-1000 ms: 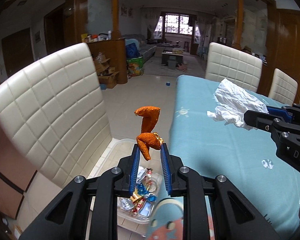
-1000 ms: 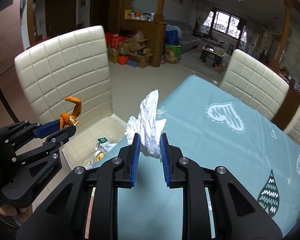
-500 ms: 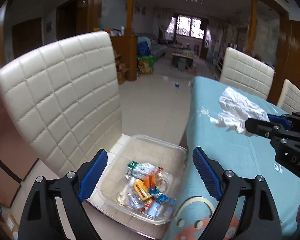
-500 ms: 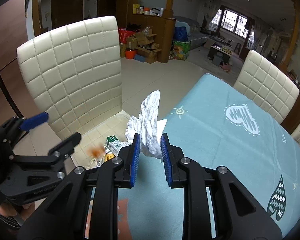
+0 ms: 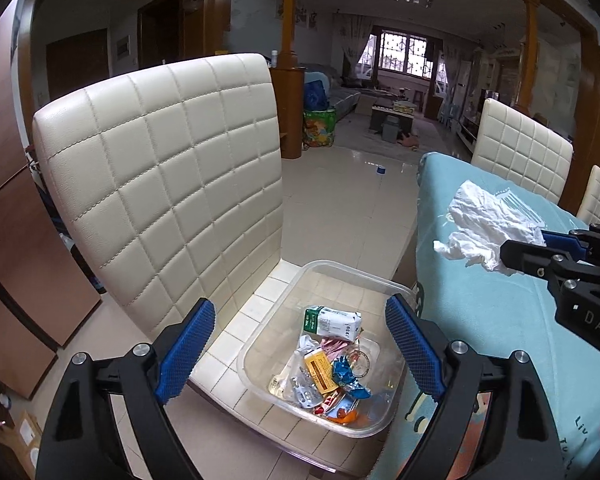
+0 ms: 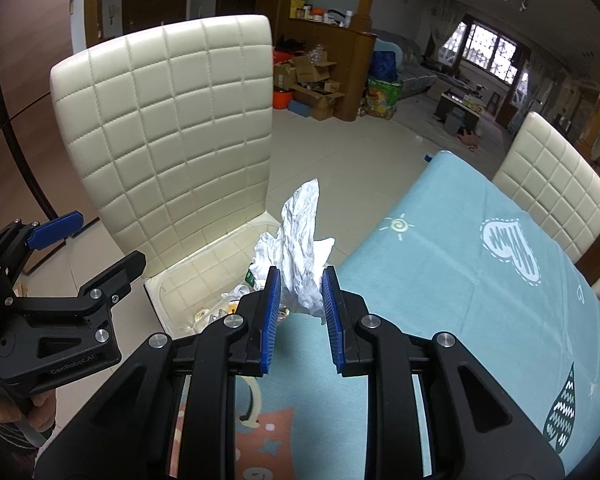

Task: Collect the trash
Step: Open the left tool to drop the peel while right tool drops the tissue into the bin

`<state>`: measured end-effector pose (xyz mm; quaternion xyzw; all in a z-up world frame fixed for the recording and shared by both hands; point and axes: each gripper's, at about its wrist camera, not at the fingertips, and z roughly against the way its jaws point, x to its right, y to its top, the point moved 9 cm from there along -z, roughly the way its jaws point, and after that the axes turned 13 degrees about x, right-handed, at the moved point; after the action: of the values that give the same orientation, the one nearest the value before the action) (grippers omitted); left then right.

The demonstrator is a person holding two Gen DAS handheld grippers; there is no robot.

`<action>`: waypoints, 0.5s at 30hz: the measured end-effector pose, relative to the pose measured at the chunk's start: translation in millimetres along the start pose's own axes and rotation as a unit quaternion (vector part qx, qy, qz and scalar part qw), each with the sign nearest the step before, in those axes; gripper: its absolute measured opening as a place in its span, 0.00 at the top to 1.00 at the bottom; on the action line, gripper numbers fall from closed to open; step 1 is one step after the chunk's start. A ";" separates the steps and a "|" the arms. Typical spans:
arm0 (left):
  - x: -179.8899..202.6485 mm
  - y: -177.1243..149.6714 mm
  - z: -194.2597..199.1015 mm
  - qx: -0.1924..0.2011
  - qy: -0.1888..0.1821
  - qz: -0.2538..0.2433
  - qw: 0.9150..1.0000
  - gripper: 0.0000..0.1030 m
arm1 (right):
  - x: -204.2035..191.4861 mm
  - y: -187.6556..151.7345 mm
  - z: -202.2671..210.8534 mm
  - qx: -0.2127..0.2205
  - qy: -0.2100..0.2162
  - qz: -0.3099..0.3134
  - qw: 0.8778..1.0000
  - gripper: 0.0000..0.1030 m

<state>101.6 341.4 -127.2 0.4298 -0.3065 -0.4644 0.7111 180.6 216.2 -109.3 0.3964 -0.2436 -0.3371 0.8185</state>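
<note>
Left wrist view: the left hand-held gripper (image 5: 296,344) gapes empty over the clear bin (image 5: 384,426) of trash on the chair (image 5: 160,184). Right hand-held gripper (image 6: 298,304) pinches the white tissue (image 6: 300,240), not dropped in yet.

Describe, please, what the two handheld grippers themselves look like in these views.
Both grippers are matte black plastic frames with silver screw heads at the joints. Each has two long fingers lined with blue ribbed pads. The left gripper carries pale "GenRobot.AI" lettering on its side, seen from the right wrist view; the right gripper shows white letters "DAS" in the left wrist view. No cables are visible.
</note>
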 end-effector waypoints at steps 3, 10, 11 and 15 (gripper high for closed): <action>-3.2 -0.3 1.3 0.001 0.001 0.004 1.000 0.17 | -6.1 0.3 -3.4 -0.003 0.003 0.004 1.000 0.76; -9.9 1.2 4.4 0.010 0.014 0.001 1.000 0.17 | -19.6 1.8 -10.1 -0.009 0.011 0.016 1.000 0.75; -12.3 1.4 5.4 0.011 0.017 0.002 1.000 0.17 | -21.7 2.3 -10.9 -0.010 0.012 0.016 1.000 0.75; -20.5 1.1 7.9 0.014 0.026 0.004 1.000 0.18 | -23.7 2.6 -14.3 -0.012 0.010 0.013 1.000 0.13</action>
<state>87.6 357.9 -123.5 0.4504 -0.2961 -0.4457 0.7147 175.6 241.9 -118.4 0.3869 -0.2366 -0.3253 0.8298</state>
